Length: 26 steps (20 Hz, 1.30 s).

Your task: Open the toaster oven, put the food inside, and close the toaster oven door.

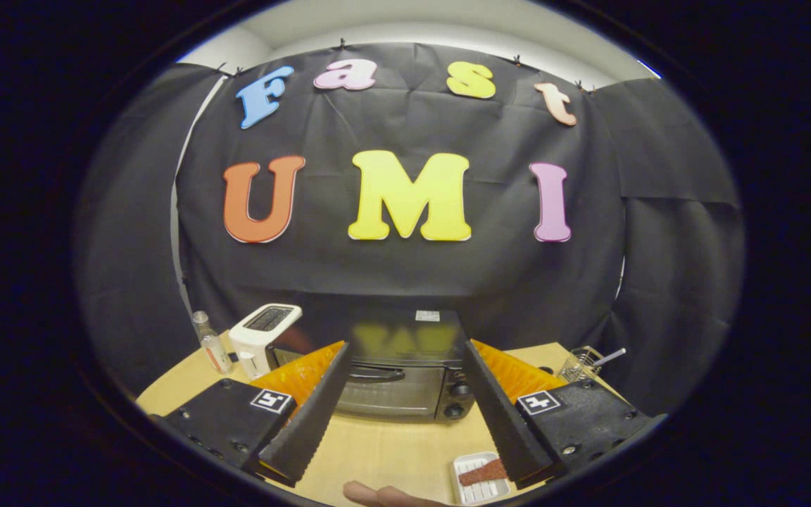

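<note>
A black toaster oven point(400, 366) stands on the wooden table point(384, 443) straight ahead, beyond my fingers, with its glass door shut and the handle across the door's top. My gripper point(405, 352) is open, raised above the table, its two fingers framing the oven's front without touching it. A small white tray point(474, 486) lies on the table near the front edge, just under my right finger. A brown slice of food point(483, 472) rests on that tray, partly covered by the finger.
A white pop-up toaster point(259, 338) stands left of the oven, with a small clear bottle point(211, 345) further left. A wire basket with a utensil point(585, 362) sits at the back right. A fingertip of a person's hand point(370, 494) shows at the table's near edge.
</note>
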Available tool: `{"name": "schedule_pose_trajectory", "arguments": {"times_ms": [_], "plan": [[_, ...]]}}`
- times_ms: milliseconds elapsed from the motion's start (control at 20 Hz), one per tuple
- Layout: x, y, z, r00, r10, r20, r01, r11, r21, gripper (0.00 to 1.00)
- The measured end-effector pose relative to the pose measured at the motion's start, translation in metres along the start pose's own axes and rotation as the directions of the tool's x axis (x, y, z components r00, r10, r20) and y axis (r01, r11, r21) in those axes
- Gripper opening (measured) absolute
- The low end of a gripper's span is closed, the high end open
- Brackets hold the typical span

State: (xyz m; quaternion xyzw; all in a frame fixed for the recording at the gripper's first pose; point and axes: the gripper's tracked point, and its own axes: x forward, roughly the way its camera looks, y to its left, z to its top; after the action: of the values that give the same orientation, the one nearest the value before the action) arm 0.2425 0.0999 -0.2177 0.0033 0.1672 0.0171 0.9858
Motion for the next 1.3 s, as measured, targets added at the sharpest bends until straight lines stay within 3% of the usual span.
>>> {"name": "schedule_pose_trajectory", "arguments": {"times_ms": [500,600,800,1300], "plan": [[0.094,0.055,-0.069,0.984,0.038,-0.176,-0.038,0.999,0.000,1.00],[0.100,0.064,-0.065,0.984,0.063,-0.166,-0.056,0.997,0.045,1.00],[0.118,0.070,-0.067,0.981,0.037,-0.193,-0.025,0.997,0.068,0.99],[0.123,0.069,-0.068,0.975,0.029,-0.219,-0.016,0.998,0.060,1.00]]}}
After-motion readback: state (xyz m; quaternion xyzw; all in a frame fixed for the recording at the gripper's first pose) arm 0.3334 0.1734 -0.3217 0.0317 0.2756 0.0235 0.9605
